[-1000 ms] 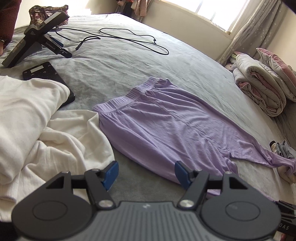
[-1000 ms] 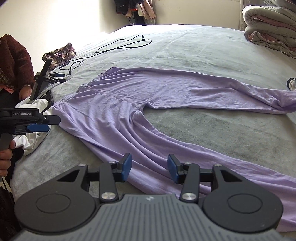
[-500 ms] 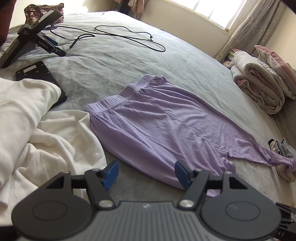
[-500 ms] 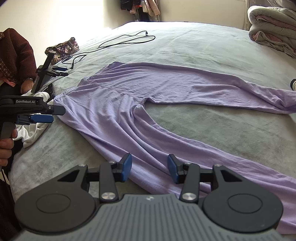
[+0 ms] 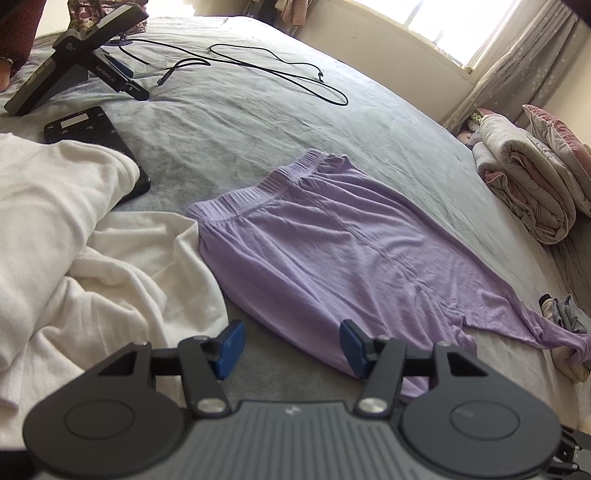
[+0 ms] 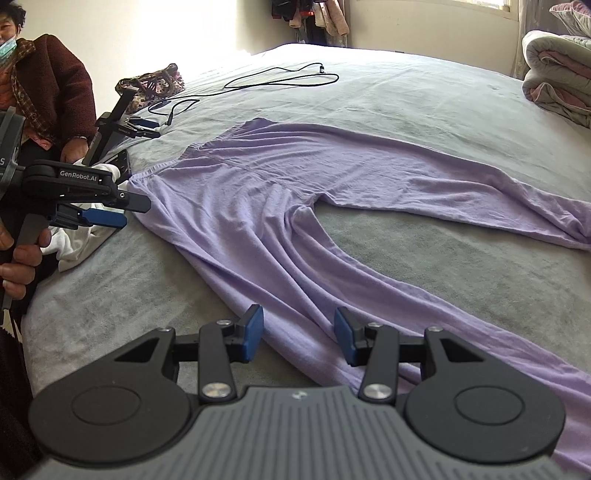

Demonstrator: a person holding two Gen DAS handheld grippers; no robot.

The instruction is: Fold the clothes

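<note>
Lilac trousers (image 6: 258, 206) across grey bed (image 6: 406, 107)

Daylight floods in from a window (image 5: 447, 26) at the far right, blown out to white. In the right wrist view the far-left wall (image 6: 166, 33) glares white as well. The grey bedspread (image 5: 258, 122) is softly lit, with faint shadows in its creases. Fisheye bending curves the edges, and the left wrist view is slightly soft.
</note>
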